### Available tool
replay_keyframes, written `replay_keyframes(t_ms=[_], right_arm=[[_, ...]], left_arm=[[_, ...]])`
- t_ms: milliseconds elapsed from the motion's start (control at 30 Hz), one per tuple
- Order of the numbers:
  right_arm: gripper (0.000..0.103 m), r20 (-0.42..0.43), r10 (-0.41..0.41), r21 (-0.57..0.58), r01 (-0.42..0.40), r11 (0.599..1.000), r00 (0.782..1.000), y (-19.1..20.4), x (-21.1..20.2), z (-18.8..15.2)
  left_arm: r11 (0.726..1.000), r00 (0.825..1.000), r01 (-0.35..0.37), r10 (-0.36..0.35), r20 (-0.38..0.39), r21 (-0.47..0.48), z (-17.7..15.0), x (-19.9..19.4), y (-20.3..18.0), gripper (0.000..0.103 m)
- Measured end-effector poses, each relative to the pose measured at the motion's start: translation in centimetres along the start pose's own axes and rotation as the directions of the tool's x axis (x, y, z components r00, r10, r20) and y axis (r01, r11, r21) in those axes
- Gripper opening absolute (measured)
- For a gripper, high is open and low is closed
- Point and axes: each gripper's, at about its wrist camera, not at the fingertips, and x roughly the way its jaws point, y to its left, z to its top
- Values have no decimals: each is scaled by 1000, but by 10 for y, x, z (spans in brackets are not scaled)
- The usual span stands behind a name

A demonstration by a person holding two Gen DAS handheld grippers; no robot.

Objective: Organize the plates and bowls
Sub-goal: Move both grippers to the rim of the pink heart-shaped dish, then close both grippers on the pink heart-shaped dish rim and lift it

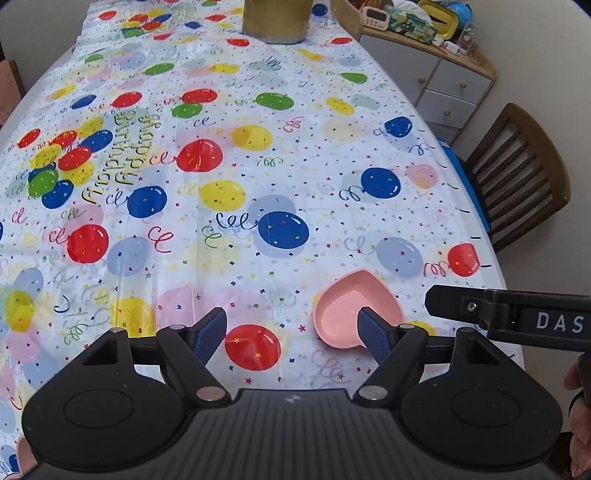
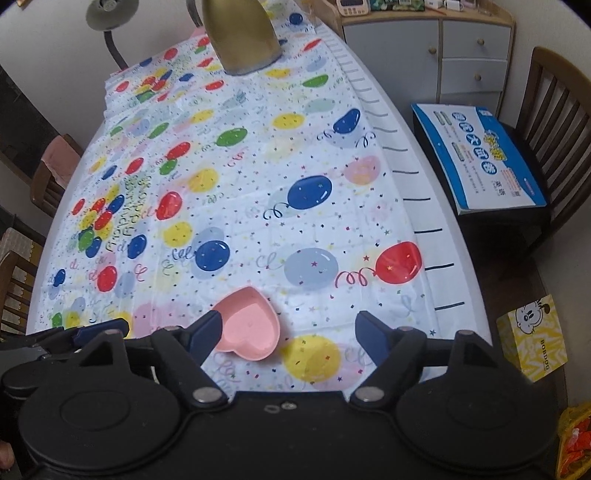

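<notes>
One pink heart-shaped dish (image 1: 357, 308) is the only piece of tableware you have in sight, lying flat and empty on the balloon-print tablecloth (image 1: 229, 155) that covers the counter, near its front edge. Take that dish as your landmark. Your left gripper (image 1: 293, 330) hovers just to the left of the dish with its jaws apart and nothing between them; its right blue finger pad (image 1: 373, 332) overlaps the dish's near lobe in the left wrist view, though you cannot tell whether it touches. Your right gripper (image 2: 286, 334) hangs just right of the dish, jaws also spread wide and empty, with its left pad (image 2: 207, 334) at the dish's left rim in its own view; contact there is unclear too. Far beyond the dish, at the back of the counter, stands a gold-coloured vessel (image 2: 242, 35). To the right of the dish, off the counter, a wooden chair (image 2: 550, 122) carries a blue-and-white box (image 2: 480, 155), and a grey drawer cabinet (image 2: 436, 55) sits behind that. Nearer to you on that same side is a yellow carton (image 2: 533, 338) with a cartoon face
</notes>
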Motion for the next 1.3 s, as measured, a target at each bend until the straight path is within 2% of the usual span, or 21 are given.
replay_keyframes(t_ms=[267, 400, 467, 533, 700, 900, 967, 1300], right_arm=[[63, -57, 23, 19, -22, 1000, 998, -3, 38, 3], [47, -69, 21, 29, -19, 999, 997, -5, 50, 1], [42, -73, 31, 35, -28, 999, 997, -7, 55, 0], [35, -76, 46, 40, -43, 998, 996, -7, 58, 0], [19, -85, 61, 36, -58, 998, 995, -6, 64, -2], [7, -82, 75, 35, -72, 997, 994, -4, 65, -5], [3, -82, 85, 38, -82, 996, 993, -3, 65, -7], [2, -78, 81, 36, -79, 996, 994, -3, 53, -19]], left_arm=[[1000, 999, -20, 19, -41, -21, -5, 26, 4, 78], [1000, 999, -21, 20, -42, -19, -7, 31, 4, 76], [999, 999, -23, 22, -36, -24, -7, 32, 5, 75], [999, 999, -16, 15, -36, -31, -7, 33, 5, 61], [999, 1000, 7, -8, -29, -37, -8, 33, 2, 42], [998, 998, 46, -47, -32, -37, -8, 34, -4, 17], [998, 998, 49, -50, -32, -34, -9, 33, -6, 13], [998, 997, 67, -67, -46, -5, -22, 18, -13, 10]])
